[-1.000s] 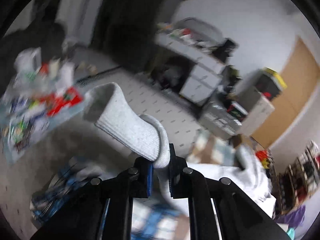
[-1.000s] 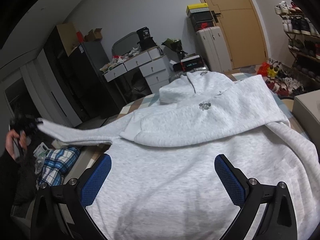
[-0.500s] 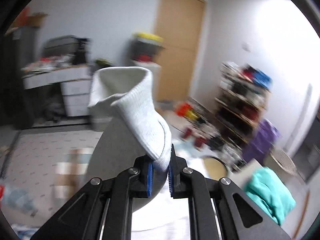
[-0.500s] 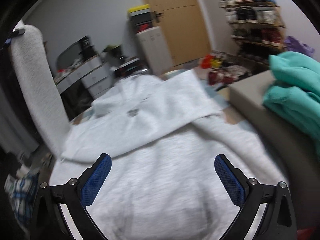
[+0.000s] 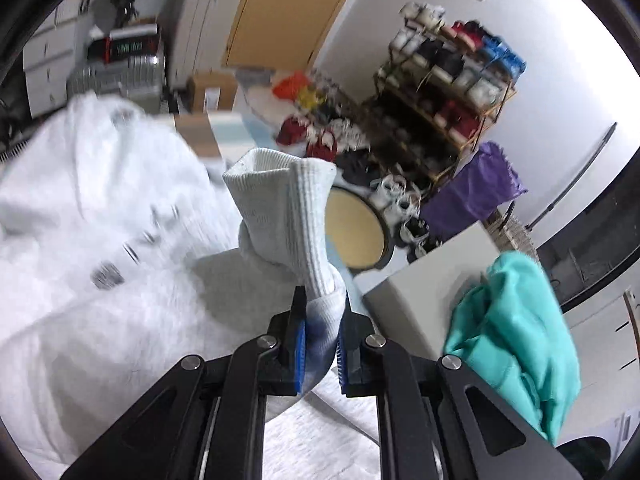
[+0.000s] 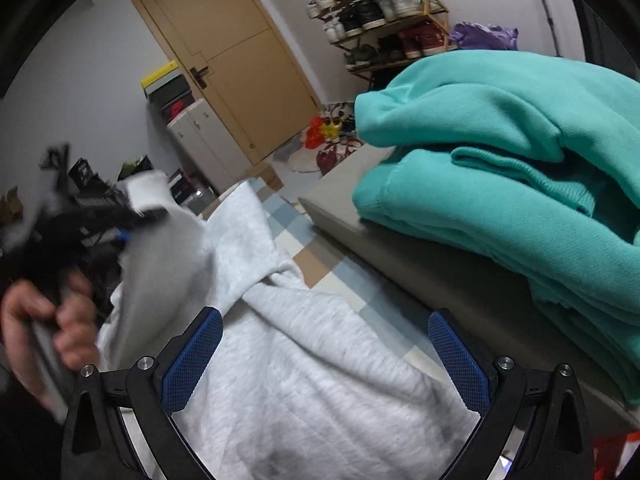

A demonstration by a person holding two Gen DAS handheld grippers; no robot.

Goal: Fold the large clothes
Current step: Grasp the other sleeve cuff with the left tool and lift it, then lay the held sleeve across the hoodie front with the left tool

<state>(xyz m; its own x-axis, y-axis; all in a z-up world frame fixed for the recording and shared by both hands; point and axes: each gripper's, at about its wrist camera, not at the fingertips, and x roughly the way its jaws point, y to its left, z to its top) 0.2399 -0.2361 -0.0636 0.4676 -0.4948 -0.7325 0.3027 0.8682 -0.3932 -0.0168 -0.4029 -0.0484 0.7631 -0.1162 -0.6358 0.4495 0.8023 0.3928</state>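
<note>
A light grey hoodie (image 5: 100, 240) lies spread on the checked surface; it also shows in the right wrist view (image 6: 304, 380). My left gripper (image 5: 320, 344) is shut on the sleeve's ribbed cuff (image 5: 288, 200), holding it raised over the hoodie's body. In the right wrist view the left gripper (image 6: 136, 216) and the hand holding it appear blurred at the left, with the sleeve hanging from it. My right gripper (image 6: 324, 364) is open and empty, low over the hoodie's lower part.
A folded teal sweatshirt (image 6: 520, 168) lies on a grey box (image 6: 400, 256) at the right; it also shows in the left wrist view (image 5: 516, 344). A shoe rack (image 5: 444, 92), a purple bag (image 5: 472, 192), a round stool (image 5: 352, 232) and a wooden door (image 6: 240, 72) stand beyond.
My left gripper has swung the sleeve cuff from far out left, up and across over the hoodie's body. My right gripper has turned right, toward the teal sweatshirt, still open.
</note>
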